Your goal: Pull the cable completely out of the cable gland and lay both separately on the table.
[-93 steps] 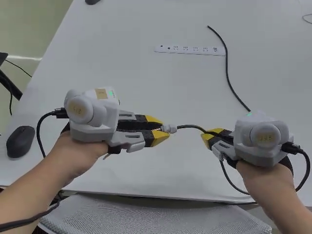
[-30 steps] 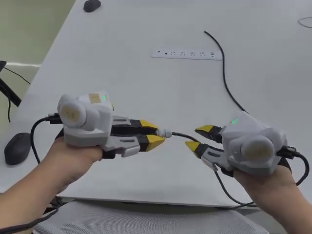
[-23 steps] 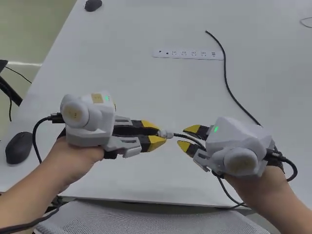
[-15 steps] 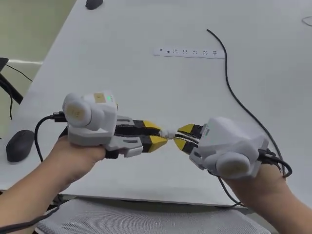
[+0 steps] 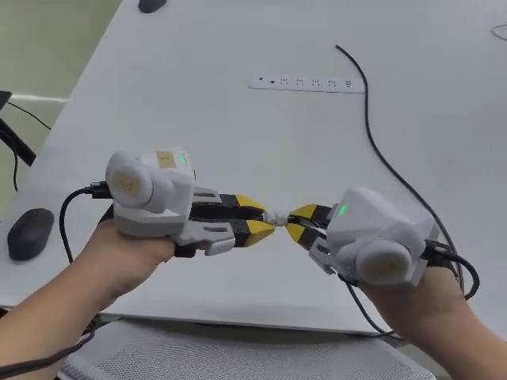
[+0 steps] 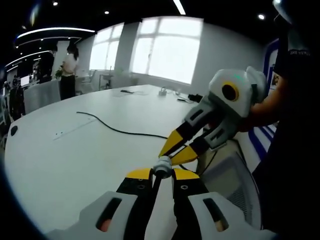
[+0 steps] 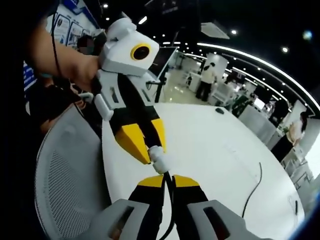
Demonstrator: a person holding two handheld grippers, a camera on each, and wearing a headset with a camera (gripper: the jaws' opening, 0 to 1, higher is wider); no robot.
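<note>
Two tools meet tip to tip above the near edge of the tabletop [image 5: 238, 119]. On the left, the left tool [image 5: 261, 224] is clamped on the white cable gland [image 5: 276, 217], which is held at the very ends of its jaws. Just beside the gland, the black cable [image 7: 170, 189] is pinched between the closed jaws of the right tool [image 5: 299, 225]. For a clean withdrawal, the gland should be held steady and the cable drawn straight along its axis, away to the right, without bending at the gland's mouth. A fresh grip may be needed if the cable slips.
</note>
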